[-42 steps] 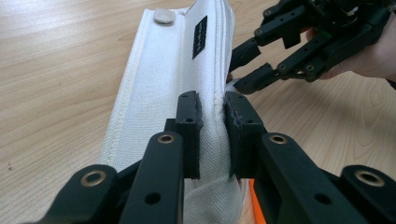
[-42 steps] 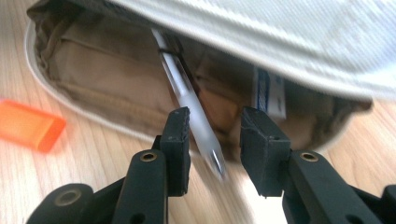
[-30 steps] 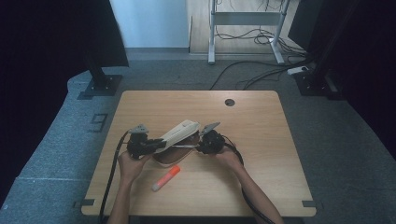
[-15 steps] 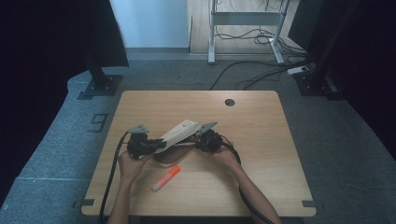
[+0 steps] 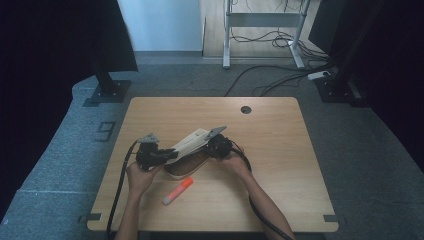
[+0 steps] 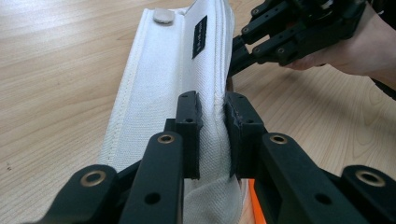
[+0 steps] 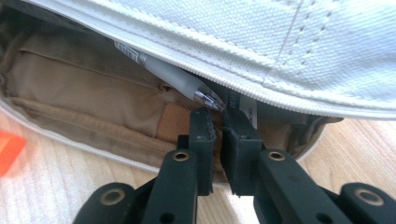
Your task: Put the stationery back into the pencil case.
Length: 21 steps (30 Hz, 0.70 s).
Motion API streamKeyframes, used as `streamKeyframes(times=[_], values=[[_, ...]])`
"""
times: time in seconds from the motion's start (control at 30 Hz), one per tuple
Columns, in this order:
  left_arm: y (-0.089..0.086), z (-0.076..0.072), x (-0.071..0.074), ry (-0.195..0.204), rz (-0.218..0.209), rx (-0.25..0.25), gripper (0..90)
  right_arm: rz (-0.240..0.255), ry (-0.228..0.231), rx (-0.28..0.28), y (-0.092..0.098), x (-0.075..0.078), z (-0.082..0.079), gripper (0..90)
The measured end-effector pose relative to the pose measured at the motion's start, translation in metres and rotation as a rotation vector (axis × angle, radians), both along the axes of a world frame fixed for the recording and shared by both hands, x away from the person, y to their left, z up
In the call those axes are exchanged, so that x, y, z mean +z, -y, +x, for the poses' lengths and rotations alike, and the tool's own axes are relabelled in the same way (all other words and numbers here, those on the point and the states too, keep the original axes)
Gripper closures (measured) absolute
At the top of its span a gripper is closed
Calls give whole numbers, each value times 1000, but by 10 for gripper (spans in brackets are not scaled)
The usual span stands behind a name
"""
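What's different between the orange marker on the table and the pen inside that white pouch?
The orange marker lies loose on the bare table, in the open beside the pouch; the pen is tucked inside the white pouch, under its lifted flap. The marker is bright orange with a pale end; the pen is frosted and translucent with a clear tip. No gripper touches the marker, while the right gripper reaches in just below the pen's tip. Both are slim writing tools.

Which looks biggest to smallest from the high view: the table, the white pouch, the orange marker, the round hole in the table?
1. table
2. white pouch
3. orange marker
4. round hole
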<state>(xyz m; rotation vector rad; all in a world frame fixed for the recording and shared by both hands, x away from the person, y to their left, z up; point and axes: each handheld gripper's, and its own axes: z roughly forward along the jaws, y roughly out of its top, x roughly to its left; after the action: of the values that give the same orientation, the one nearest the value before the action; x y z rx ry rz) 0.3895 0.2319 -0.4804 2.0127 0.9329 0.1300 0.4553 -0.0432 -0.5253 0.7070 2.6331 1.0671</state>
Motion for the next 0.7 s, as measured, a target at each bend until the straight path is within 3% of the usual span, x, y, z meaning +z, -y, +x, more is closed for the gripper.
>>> streamKeyframes(times=[0.07,0.23,0.4,0.57,0.7], values=[[0,0,0,0,0,0,767,-24,-6,-3,-1,-2,2,772],[0,0,0,-2,-3,0,766,-7,-13,-20,6,1,1,686],[-1,1,0,-2,-3,1,766,19,-21,-21,10,6,-5,517],[-1,1,-1,-4,-3,-2,765,39,-27,19,12,9,-15,387],[-2,1,-1,-6,-7,-1,765,37,-30,43,12,8,-24,338]])
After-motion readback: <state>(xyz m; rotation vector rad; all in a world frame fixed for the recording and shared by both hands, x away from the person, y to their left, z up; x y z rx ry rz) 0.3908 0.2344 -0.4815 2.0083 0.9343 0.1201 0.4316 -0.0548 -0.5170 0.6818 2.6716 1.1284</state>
